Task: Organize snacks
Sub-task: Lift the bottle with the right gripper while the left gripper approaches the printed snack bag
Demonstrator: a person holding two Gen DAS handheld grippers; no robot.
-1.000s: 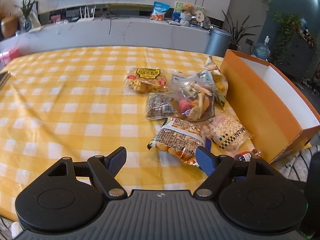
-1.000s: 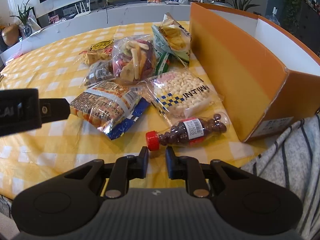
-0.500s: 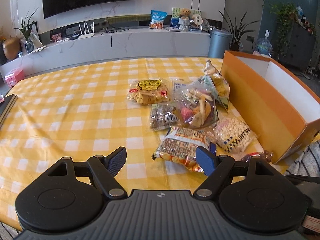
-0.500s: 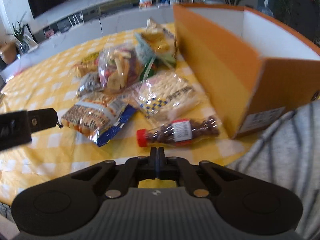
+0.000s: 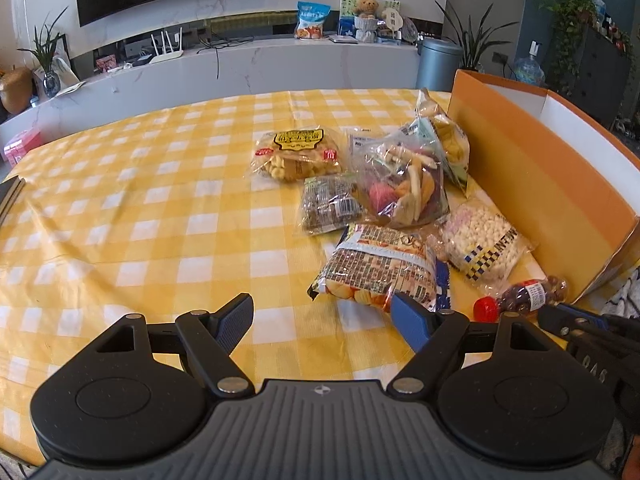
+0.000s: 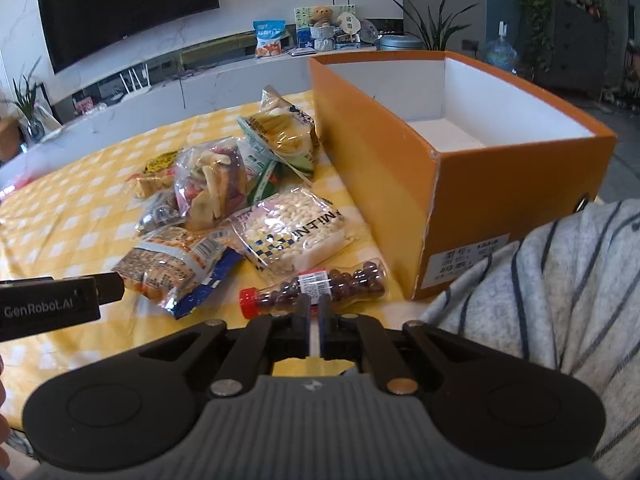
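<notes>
Nothing was boxed yet: right gripper point(image 6: 314, 309), fingers closed and empty, must reopen over the bottle point(image 6: 320, 285); left gripper point(image 5: 324, 322) gaped.

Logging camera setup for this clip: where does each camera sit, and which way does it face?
Left wrist: on the left gripper, angled down across the checked table at the snack pile; open fingers show, plus the right gripper's tip at the right edge.
Right wrist: on the right gripper, shut, facing the candy bottle and orange box; a striped sleeve shows.
Shared: bottle, box, mini-puff bag.
</notes>
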